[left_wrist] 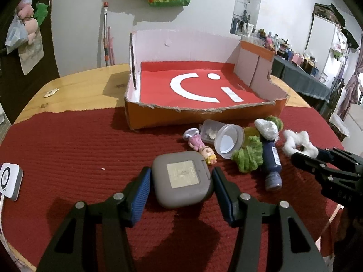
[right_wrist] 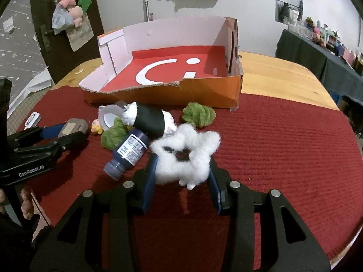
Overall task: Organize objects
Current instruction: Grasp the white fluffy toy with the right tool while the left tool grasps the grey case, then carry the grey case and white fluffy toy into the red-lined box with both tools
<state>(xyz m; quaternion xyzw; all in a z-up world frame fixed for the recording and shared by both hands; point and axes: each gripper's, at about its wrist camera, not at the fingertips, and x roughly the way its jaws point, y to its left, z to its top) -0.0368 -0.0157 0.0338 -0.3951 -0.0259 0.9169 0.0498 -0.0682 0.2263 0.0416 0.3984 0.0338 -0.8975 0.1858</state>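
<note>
My left gripper (left_wrist: 180, 181) is open around a grey square case (left_wrist: 182, 179) on the red mat, one blue pad at each side. My right gripper (right_wrist: 182, 170) is open around a white fluffy scrunchie (right_wrist: 185, 156), which lies on the mat between the pads. The scrunchie also shows in the left wrist view (left_wrist: 297, 144). An orange cardboard box (left_wrist: 199, 115) with a red floor stands behind the pile; it also shows in the right wrist view (right_wrist: 204, 90).
A pile lies in front of the box: a blue paint bottle (right_wrist: 129, 151), green yarn pompoms (right_wrist: 198, 114), a clear plastic cup (left_wrist: 228, 141), a small doll (left_wrist: 202, 147) and a black roll with white stuffing (right_wrist: 149, 119). A white square pad (left_wrist: 9, 181) lies far left.
</note>
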